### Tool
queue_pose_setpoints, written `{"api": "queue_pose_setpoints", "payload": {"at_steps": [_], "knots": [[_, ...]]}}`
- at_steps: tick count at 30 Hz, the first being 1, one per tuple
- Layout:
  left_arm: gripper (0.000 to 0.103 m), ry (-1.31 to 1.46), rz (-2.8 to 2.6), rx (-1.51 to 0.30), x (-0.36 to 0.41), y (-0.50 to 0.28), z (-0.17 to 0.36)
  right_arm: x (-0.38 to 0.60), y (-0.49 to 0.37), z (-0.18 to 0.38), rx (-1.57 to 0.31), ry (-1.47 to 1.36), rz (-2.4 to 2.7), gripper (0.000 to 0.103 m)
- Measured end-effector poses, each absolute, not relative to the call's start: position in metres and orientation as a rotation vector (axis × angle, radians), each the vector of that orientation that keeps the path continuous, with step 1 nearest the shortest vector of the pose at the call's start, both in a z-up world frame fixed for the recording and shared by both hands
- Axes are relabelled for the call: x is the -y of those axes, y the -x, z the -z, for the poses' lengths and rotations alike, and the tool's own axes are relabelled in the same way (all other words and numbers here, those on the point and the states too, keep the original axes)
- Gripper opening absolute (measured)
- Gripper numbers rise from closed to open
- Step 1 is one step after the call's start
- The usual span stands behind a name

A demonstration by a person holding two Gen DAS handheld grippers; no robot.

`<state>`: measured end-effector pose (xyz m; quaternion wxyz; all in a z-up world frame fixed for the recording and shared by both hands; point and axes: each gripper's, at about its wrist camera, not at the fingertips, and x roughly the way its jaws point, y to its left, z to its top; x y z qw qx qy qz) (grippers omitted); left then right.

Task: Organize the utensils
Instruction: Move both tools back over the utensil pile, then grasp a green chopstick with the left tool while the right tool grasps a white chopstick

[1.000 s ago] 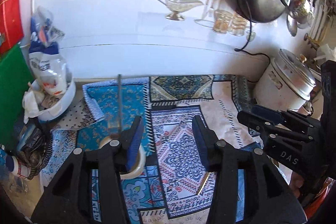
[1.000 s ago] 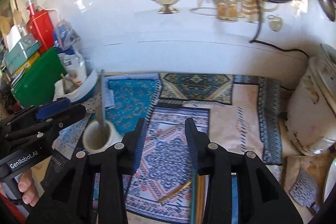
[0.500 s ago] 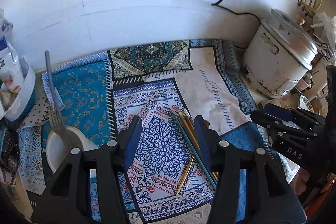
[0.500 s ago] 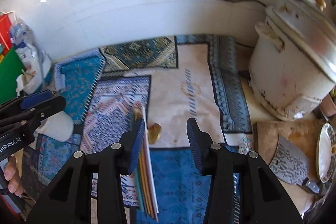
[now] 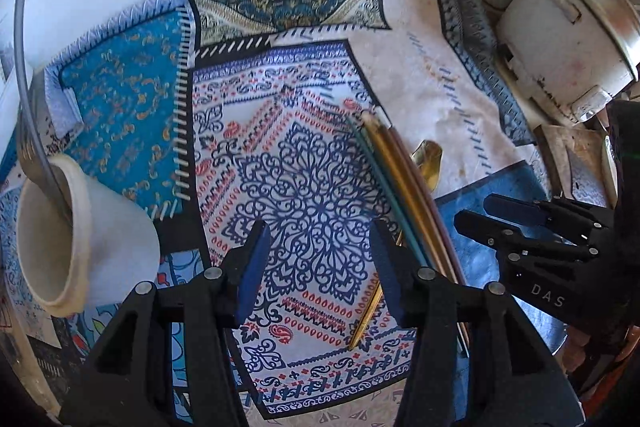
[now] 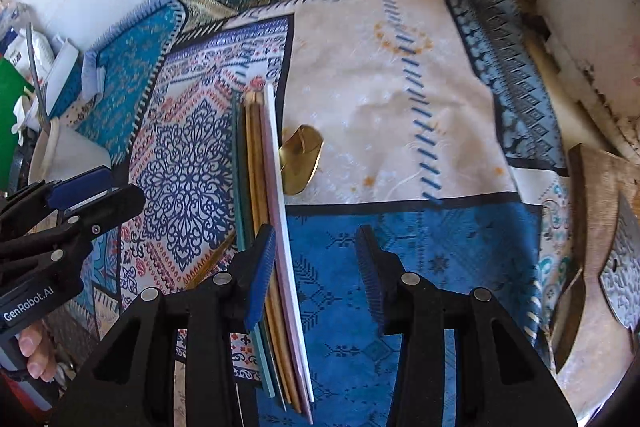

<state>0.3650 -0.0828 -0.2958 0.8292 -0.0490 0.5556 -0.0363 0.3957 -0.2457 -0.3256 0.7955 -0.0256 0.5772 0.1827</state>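
Left wrist view, white ceramic cup (image 5: 86,227) holding grey metal fork (image 5: 24,67), left gripper (image 5: 316,259) apart over patterned cloth, slim coloured chopsticks (image 5: 400,183) bundled flat, gold spoon (image 5: 430,163), right gripper (image 6: 316,259) jaws just narrowing, apart, nothing clamped, chopsticks beside its left finger.

Black left gripper (image 5: 316,259), blue pads, silver screws, right gripper (image 6: 316,263) alike

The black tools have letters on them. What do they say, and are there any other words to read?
"DAS": white letters on the right tool, in the left camera's view.
"GenRobot.AI": white letters on the left tool, in the right camera's view.
White bag, far left: dark print, too small and blurred to read.
Nothing else carries words.
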Motion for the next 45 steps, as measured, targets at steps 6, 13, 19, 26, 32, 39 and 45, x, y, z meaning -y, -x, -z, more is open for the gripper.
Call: {"api": "queue_pose_setpoints", "payload": {"at_steps": [6,13,19,26,32,39,45], "knots": [[0.05,0.118,0.067,-1.206,0.08,-0.364,0.307,0.236,-0.4,0.335,-1.276,0.074,-0.436,0.024],[0.05,0.119,0.067,-1.21,0.077,-0.363,0.309,0.223,-0.405,0.341,-1.277,0.12,-0.457,0.011],[0.05,0.12,0.091,-1.223,0.081,-0.364,0.311,0.224,-0.405,0.337,-1.266,0.095,-0.466,0.005],[0.041,0.167,0.139,-1.251,0.091,-0.373,0.318,0.238,-0.403,0.332,-1.256,0.066,-0.447,0.002],[0.028,0.245,0.2,-1.305,0.104,-0.387,0.331,0.251,-0.398,0.327,-1.253,0.05,-0.425,0.002],[0.022,0.349,0.239,-1.343,0.115,-0.401,0.344,0.264,-0.388,0.321,-1.24,0.029,-0.413,0.008],[0.012,0.415,0.273,-1.347,0.119,-0.41,0.348,0.275,-0.385,0.318,-1.234,-0.003,-0.403,0.014]]}}
